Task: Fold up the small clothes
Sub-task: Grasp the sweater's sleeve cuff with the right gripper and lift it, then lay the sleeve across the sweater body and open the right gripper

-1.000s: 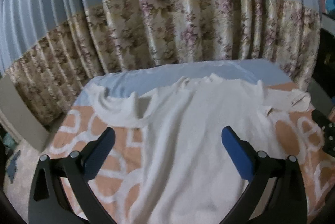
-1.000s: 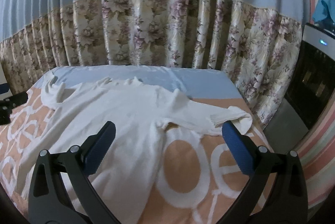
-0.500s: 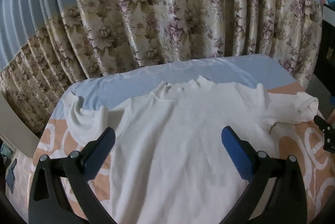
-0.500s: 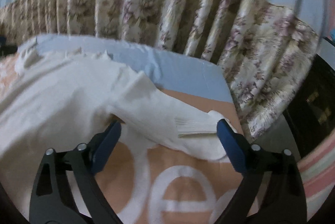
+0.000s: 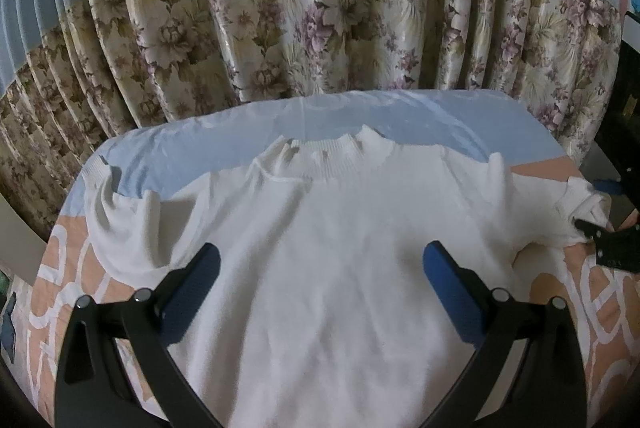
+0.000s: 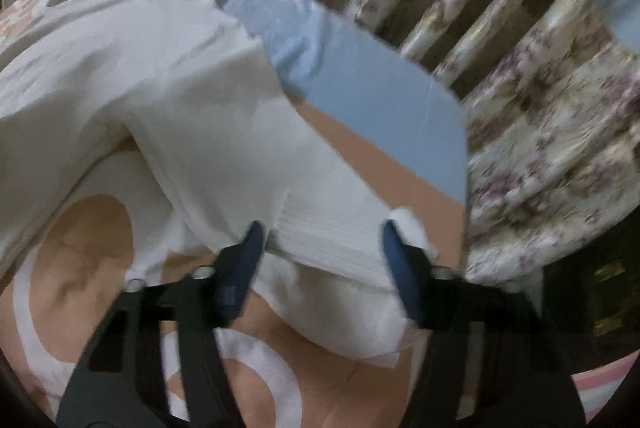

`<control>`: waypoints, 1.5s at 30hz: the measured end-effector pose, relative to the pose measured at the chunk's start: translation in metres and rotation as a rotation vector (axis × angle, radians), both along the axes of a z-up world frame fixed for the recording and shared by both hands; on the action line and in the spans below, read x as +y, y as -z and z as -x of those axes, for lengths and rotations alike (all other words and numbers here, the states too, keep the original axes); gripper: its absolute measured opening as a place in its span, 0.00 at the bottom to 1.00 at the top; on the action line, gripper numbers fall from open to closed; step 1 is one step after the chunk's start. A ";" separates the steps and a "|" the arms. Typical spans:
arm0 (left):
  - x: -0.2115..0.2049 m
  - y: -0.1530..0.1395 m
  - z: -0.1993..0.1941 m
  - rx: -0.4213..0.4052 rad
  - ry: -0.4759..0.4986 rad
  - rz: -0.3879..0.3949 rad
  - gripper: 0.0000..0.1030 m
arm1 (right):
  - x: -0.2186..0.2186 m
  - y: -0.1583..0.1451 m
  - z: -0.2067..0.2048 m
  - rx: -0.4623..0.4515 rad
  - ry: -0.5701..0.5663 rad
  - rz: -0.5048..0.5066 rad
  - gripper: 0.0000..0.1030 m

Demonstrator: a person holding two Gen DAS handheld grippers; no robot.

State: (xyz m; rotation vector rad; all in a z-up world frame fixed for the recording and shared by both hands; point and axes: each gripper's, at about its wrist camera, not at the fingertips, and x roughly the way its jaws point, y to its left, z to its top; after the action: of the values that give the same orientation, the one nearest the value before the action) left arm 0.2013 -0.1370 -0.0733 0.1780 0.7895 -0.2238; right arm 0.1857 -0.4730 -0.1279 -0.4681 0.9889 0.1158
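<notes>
Jaws of right gripper [image 6: 320, 248] just narrowed around ribbed cuff of white knit sweater [image 5: 320, 248] at three o'clock, apparently not yet pinching, readying sleeve fold; left gripper [image 5: 320, 268] spread wide, empty.

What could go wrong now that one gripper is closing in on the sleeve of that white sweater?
1. The right gripper has just been closing around the ribbed sleeve cuff, which is doubled back; it may catch one layer only, so the sleeve unrolls when lifted.
2. The cuff lies near the bed's edge; a slip could send it over the edge.
3. The left gripper is open above the sweater, so pulling may drag the whole garment and wrinkle it.
</notes>
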 end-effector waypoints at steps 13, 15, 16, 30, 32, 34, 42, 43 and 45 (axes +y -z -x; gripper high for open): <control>0.015 -0.006 -0.001 -0.009 -0.001 0.008 0.99 | -0.009 0.012 -0.009 0.051 0.145 -0.152 0.11; 0.019 -0.004 -0.002 -0.009 -0.001 0.004 0.99 | -0.013 0.004 -0.009 0.025 0.207 -0.229 0.10; 0.022 -0.003 -0.003 -0.011 -0.005 -0.003 0.99 | -0.014 -0.002 -0.009 0.005 0.252 -0.291 0.10; 0.085 0.011 -0.023 0.011 -0.085 0.008 0.99 | 0.122 -0.045 -0.064 -0.071 0.295 -0.959 0.10; 0.095 0.012 -0.025 0.020 -0.115 0.016 0.99 | 0.158 -0.039 -0.077 -0.031 0.249 -0.958 0.10; 0.105 0.014 -0.029 0.038 -0.133 0.027 0.99 | 0.196 -0.026 -0.087 0.051 0.199 -0.936 0.12; 0.103 0.028 -0.039 0.113 -0.104 0.051 0.99 | 0.194 -0.038 -0.046 -0.053 0.185 -0.698 0.66; 0.095 0.031 -0.041 0.128 -0.081 0.057 0.99 | 0.179 -0.041 -0.041 -0.082 0.215 -0.654 0.70; 0.080 0.037 -0.043 0.147 -0.062 0.043 0.99 | 0.157 -0.045 -0.031 -0.137 0.265 -0.538 0.75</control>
State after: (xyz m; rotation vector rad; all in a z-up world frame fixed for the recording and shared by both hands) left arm 0.2442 -0.0573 -0.1101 0.0972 0.9343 -0.1967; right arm 0.2164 -0.3162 -0.0831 0.1473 0.8348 0.1050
